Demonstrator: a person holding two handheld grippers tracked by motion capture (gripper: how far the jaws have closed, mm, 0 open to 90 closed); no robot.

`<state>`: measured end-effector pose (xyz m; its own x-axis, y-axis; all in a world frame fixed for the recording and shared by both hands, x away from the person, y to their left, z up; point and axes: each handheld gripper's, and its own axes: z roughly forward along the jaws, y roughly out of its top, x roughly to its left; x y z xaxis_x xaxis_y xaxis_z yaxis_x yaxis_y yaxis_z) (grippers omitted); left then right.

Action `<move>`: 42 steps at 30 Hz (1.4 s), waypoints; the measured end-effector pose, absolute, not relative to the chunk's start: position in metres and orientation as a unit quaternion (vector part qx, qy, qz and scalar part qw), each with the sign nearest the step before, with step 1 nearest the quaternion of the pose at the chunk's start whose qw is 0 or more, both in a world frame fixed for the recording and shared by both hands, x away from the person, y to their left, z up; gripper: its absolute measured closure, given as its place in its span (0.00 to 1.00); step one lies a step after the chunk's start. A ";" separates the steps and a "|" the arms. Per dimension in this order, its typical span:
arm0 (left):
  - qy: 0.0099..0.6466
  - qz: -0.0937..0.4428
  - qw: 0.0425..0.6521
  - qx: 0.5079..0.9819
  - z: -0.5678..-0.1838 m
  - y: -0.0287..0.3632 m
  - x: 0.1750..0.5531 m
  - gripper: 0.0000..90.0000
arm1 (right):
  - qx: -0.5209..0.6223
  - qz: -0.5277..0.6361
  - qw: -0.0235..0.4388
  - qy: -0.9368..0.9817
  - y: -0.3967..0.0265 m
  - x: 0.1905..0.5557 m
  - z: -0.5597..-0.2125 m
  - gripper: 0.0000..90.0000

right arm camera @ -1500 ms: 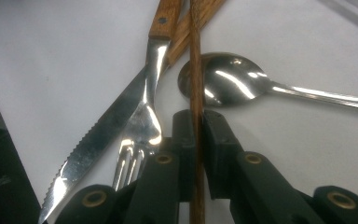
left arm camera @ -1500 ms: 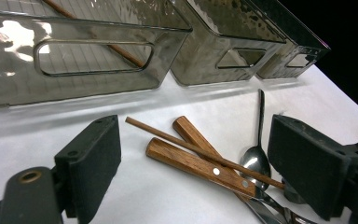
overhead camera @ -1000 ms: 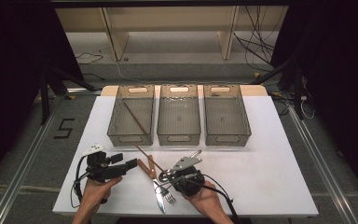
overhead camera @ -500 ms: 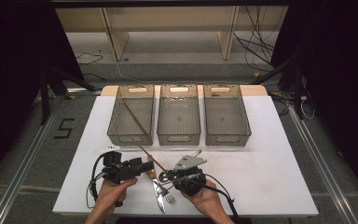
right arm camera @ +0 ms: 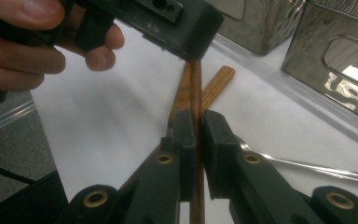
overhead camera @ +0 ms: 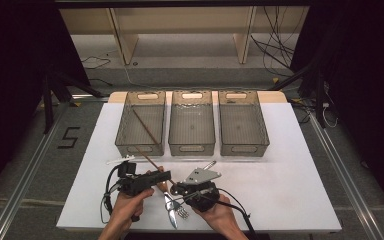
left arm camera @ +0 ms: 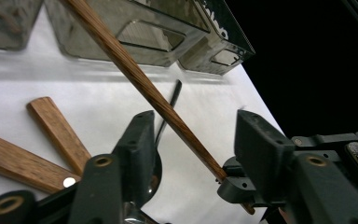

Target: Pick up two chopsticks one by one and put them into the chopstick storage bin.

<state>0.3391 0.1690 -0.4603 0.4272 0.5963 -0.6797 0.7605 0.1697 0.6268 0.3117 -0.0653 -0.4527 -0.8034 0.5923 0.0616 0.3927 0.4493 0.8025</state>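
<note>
I keep my right hand-held gripper [right arm camera: 196, 135] clamped on the chopstick [right arm camera: 195, 88], near the left bin [overhead camera: 141, 122], so my half-closed left hand-held gripper [left arm camera: 193, 144], jaws just closing, can take it.

The white surface [overhead camera: 290, 190] is lit bright from above, and the room around it is very dark, almost black at both sides. The three see-through bins [overhead camera: 191, 125] drop only soft, short shadows. From the high view, everything looks a bit soft and grainy. In the left gripper view the brown stick [left arm camera: 144, 84] is sharp in the middle but fuzzy up close, and the black jaws at the bottom are blurry. In the right gripper view light shines off the shiny bin wall [right arm camera: 349, 70], and the person's fingers [right arm camera: 37, 51] are blurry.
</note>
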 end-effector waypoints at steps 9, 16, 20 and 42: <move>0.525 -0.086 0.558 0.637 -0.461 0.168 0.339 0.72 | 0.290 0.443 0.116 0.840 -0.066 0.311 -0.451 0.94; 0.524 -0.102 0.573 0.622 -0.463 0.171 0.340 0.83 | 0.288 0.450 0.115 0.837 -0.066 0.310 -0.451 0.94; 0.515 -0.122 0.586 0.613 -0.462 0.172 0.340 0.90 | 0.288 0.454 0.111 0.836 -0.066 0.310 -0.452 0.94; 0.515 -0.055 0.583 0.626 -0.417 0.217 0.366 0.94 | 0.310 0.451 0.088 0.832 -0.098 0.315 -0.453 0.35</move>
<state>0.3657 0.2172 -0.4174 0.4643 0.5800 -0.6693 0.7087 0.2098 0.6735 0.3148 -0.0976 -0.4527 -0.7928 0.5948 0.1326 0.4360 0.4015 0.8054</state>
